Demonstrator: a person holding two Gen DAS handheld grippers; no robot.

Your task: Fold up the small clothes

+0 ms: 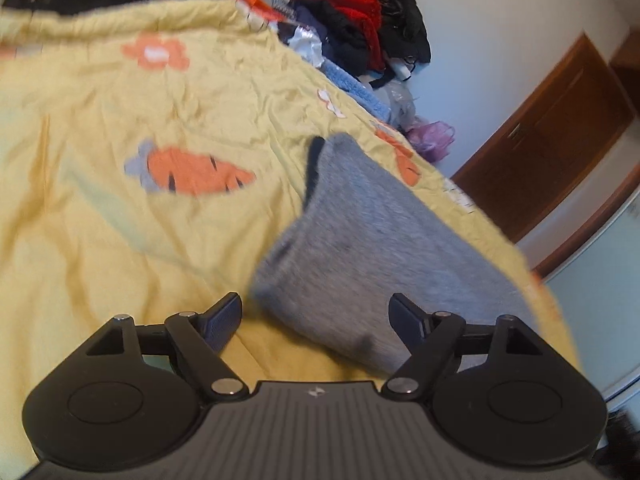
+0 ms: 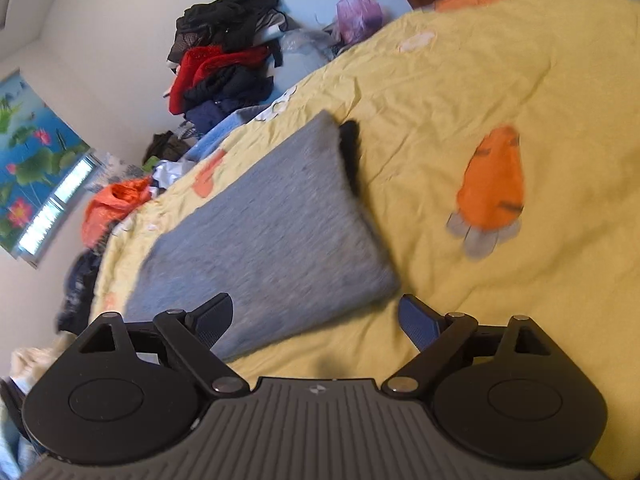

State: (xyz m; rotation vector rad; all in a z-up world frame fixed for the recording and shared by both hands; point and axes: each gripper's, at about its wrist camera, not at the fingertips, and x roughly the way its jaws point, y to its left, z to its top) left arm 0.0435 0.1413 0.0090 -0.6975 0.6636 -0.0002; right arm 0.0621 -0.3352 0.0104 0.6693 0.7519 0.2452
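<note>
A grey folded garment lies flat on the yellow bedsheet with carrot prints, a dark edge showing at its far end. In the left wrist view my left gripper stands open just above the garment's near corner, touching nothing. The right wrist view shows the same grey garment on the yellow bedsheet. There my right gripper is open over the garment's near edge, and its fingers hold nothing.
A heap of red, black and blue clothes is piled beyond the bed by the wall, seen also as the clothes heap in the right view. An orange bag lies beside the bed. Wooden doors stand to the right.
</note>
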